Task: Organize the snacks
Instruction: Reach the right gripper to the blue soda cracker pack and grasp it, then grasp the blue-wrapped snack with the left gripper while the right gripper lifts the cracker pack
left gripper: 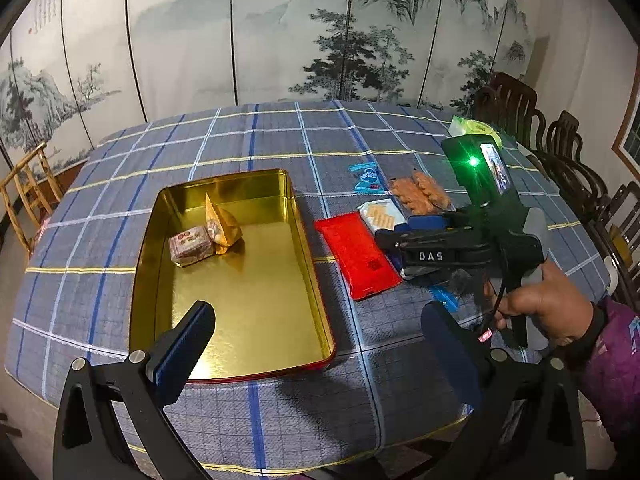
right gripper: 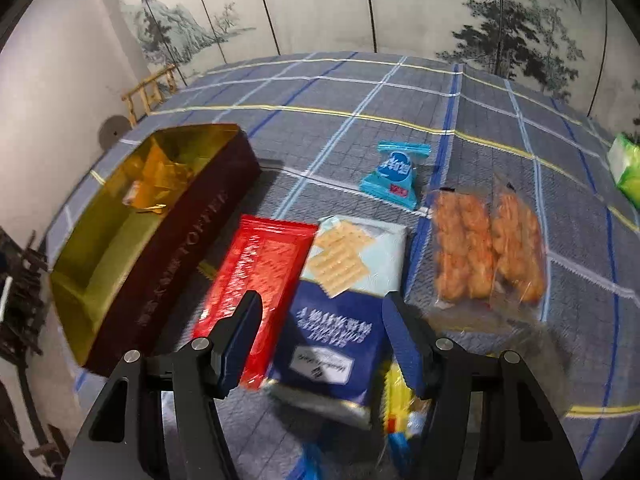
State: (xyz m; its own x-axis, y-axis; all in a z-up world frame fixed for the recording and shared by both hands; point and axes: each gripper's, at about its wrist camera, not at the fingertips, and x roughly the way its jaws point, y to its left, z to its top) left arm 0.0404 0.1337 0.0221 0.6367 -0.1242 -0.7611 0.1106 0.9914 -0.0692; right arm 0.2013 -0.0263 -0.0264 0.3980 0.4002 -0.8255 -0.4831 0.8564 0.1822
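Right wrist: right gripper (right gripper: 322, 342) fingers spread over cracker pack (right gripper: 340, 300), red packet (right gripper: 256, 280) beside; left gripper (left gripper: 316, 344) fingers spread.

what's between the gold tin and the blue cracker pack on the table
The red snack packet lies flat between the gold tin and the blue cracker pack, touching the pack's edge. The right wrist view shows it best.

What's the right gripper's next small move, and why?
Probably lower and close on the blue cracker packet. The right gripper is open with its fingers straddling that packet, nothing held, and the gold tin holds only two snacks so far.
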